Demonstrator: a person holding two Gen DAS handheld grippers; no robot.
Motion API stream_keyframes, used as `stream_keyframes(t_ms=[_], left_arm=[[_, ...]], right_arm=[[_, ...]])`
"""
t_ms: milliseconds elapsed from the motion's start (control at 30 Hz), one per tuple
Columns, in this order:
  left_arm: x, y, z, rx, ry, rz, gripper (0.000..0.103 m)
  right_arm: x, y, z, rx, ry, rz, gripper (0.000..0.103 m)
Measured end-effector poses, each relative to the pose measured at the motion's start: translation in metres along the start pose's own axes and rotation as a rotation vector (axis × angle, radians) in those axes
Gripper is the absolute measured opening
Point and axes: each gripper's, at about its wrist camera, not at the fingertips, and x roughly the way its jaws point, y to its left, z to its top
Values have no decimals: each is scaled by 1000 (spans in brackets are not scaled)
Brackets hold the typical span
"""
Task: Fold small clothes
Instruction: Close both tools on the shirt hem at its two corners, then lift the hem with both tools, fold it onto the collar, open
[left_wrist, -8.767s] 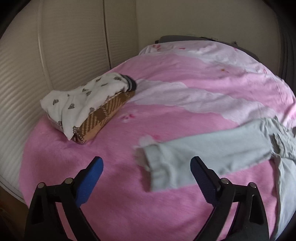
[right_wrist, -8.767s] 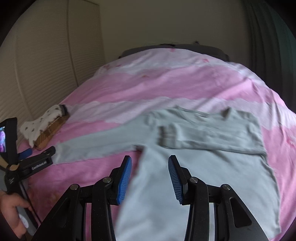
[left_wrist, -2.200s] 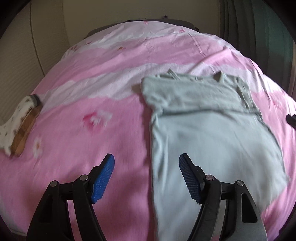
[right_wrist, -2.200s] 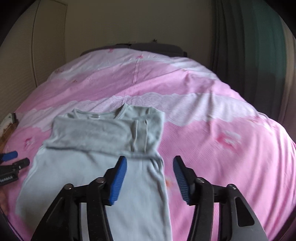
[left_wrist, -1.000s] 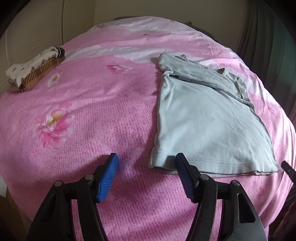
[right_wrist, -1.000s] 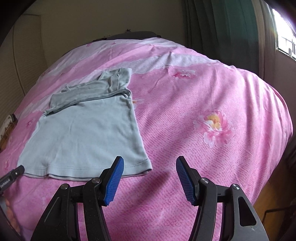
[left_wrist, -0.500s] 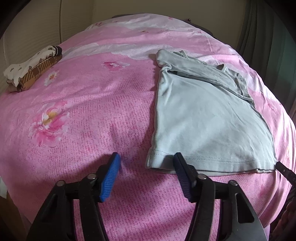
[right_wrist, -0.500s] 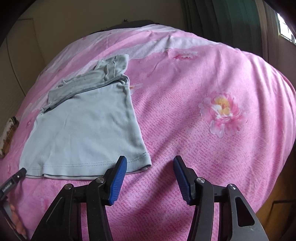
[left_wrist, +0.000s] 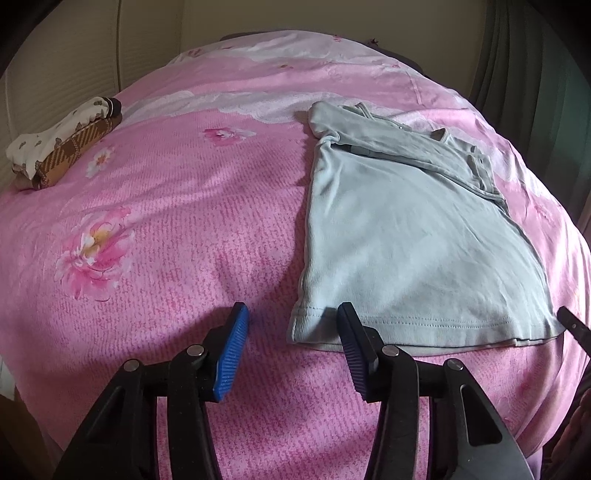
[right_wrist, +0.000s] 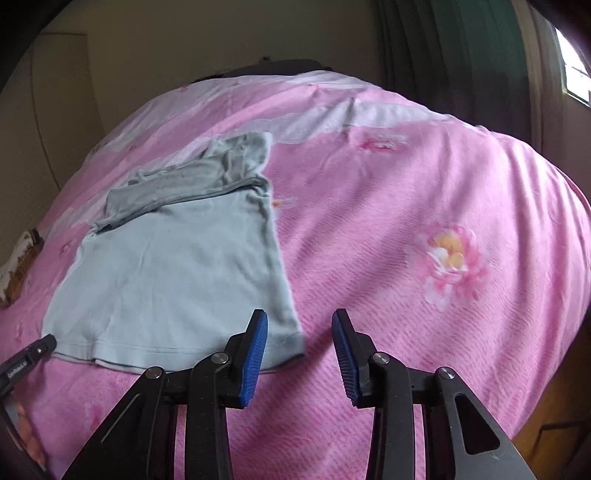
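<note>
From my left wrist camera, my left gripper (left_wrist: 291, 345) is spread open and empty, its fingers either side of the near left hem corner of the pale green shirt (left_wrist: 406, 236), which lies flat on the pink bedspread (left_wrist: 155, 206) with sleeves folded in. From my right wrist camera, my right gripper (right_wrist: 299, 350) is likewise spread around the near right hem corner. I judge the next move calls for pinching both corners and folding the hem toward the collar.
</note>
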Motion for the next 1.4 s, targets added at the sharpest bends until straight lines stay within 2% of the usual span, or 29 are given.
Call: stream_keyframes(t_ms=[167,367,467,533,600,733,767,867,1100,1400], left_arm=[[0,1,-1,2,-3,-3,49],[-1,-1,-4,7,-14,-4,48],[-1,-1,-5,5,-19,-8,44],[-1,-2,-5,10,-21,-12,39],[-1,-3,-5,14,-19,-22,28],[-4,-5,-5,10,-15,-33,15],[-4,-4,-4,4,-13,-35,14],[-7,-2,-4,-9,-11,-42,10],[-16,-1,4,-14,-25,-40,8],[-49,-3,54,-31,-136,-76,8]], right_arm=[[11,1,-3,-8,51,18,38],[18,-10,-10,75,116,80,34],[19,-9,-12,90,128,113,33],[19,-9,-13,94,134,130,33],[20,-10,-13,98,135,135,30],[20,-17,-13,140,143,155,14],[20,-20,-13,154,144,161,13],[18,-24,-12,174,136,167,9],[8,-23,-7,175,111,163,8],[-29,-15,29,117,-24,168,8]])
